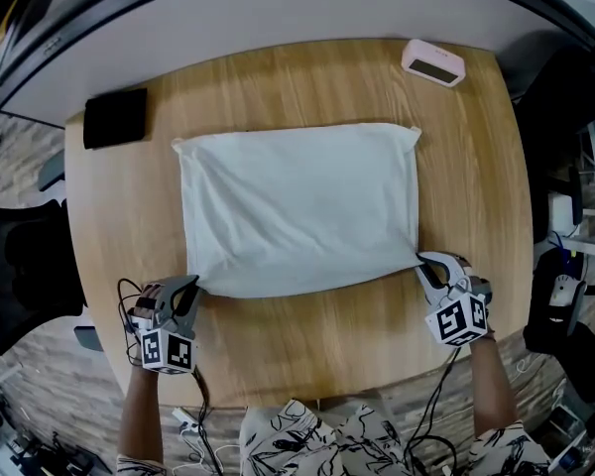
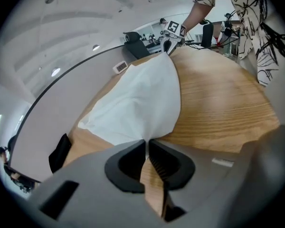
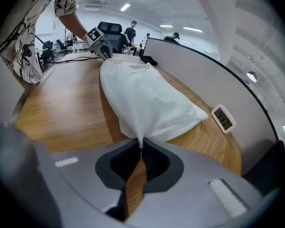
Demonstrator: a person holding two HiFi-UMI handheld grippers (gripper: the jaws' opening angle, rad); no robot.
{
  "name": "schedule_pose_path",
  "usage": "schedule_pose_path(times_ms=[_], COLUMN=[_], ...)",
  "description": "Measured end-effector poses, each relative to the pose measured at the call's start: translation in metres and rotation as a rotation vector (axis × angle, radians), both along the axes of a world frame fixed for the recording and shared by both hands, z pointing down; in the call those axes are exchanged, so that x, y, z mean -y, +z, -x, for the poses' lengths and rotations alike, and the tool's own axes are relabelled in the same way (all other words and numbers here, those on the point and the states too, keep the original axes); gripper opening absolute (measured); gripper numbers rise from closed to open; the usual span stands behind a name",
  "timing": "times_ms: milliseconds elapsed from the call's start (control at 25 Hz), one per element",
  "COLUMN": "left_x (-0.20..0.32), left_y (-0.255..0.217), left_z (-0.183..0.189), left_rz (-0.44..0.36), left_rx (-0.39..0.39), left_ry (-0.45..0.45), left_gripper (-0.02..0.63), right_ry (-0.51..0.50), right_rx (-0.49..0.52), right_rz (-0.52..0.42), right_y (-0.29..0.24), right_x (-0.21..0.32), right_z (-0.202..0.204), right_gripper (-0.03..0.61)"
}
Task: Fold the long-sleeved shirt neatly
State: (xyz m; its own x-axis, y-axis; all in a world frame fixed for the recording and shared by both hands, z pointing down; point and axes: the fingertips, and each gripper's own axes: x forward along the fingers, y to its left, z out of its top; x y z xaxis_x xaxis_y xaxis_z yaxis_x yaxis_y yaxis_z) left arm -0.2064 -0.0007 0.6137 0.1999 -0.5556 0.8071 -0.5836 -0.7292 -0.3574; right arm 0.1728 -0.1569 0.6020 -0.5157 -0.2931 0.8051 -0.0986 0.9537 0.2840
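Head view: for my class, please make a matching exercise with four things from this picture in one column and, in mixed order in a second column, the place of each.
Things
1. white shirt
2. pink clock
3. black pad
4. left gripper

Places
A. clamped on the shirt's near left corner
B. far right corner of the table
C. spread across the middle of the table
D. far left part of the table

Pairs: 1-C, 2-B, 3-D, 4-A

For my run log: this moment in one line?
left gripper: shut on shirt corner | right gripper: shut on shirt corner | shirt: on table
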Motion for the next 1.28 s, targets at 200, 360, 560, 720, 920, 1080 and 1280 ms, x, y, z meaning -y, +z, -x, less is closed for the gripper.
schedule_pose_path(times_ms=[200, 360, 560, 720, 920, 1080, 1280], left_x=[-0.007, -0.012, -0.012, 0.036, 0.033, 0.02, 0.023], left_y=[0.005, 0.004, -0.047, -0.085, -0.011, 0.003, -0.034], left_z=[0.013, 0.008, -0.011, -0.045, -0.088, -0.08, -0.078], left_rz=[0.034, 0.063, 0.038, -0.14, 0.009, 0.017, -0.075], left_rx=[-0.047, -0.089, -0.343, -0.351, -0.345, -0.347, -0.436], left_ry=[-0.042, -0.04, -0.094, -0.171, -0.104, -0.095, -0.107], left_gripper=[0.028, 0.05, 0.336, 0.071, 0.057, 0.037, 0.038], right_ry=[0.0, 0.001, 0.056, 0.162, 0.149, 0.143, 0.222], right_rx=[-0.032, -0.013, 0.209, 0.326, 0.291, 0.236, 0.322], right_rz=[0.015, 0.051, 0.174, 0.112, 0.127, 0.125, 0.16], right_y=[0.006, 0.007, -0.046, -0.072, -0.028, -0.001, -0.022], right_x=[0.003, -0.008, -0.015, 0.006, 0.006, 0.01, 0.009], right_z=[-0.019, -0.019, -0.006, 0.038, 0.074, 0.07, 0.071], right_gripper=[0.02, 0.027, 0.245, 0.091, 0.086, 0.084, 0.093])
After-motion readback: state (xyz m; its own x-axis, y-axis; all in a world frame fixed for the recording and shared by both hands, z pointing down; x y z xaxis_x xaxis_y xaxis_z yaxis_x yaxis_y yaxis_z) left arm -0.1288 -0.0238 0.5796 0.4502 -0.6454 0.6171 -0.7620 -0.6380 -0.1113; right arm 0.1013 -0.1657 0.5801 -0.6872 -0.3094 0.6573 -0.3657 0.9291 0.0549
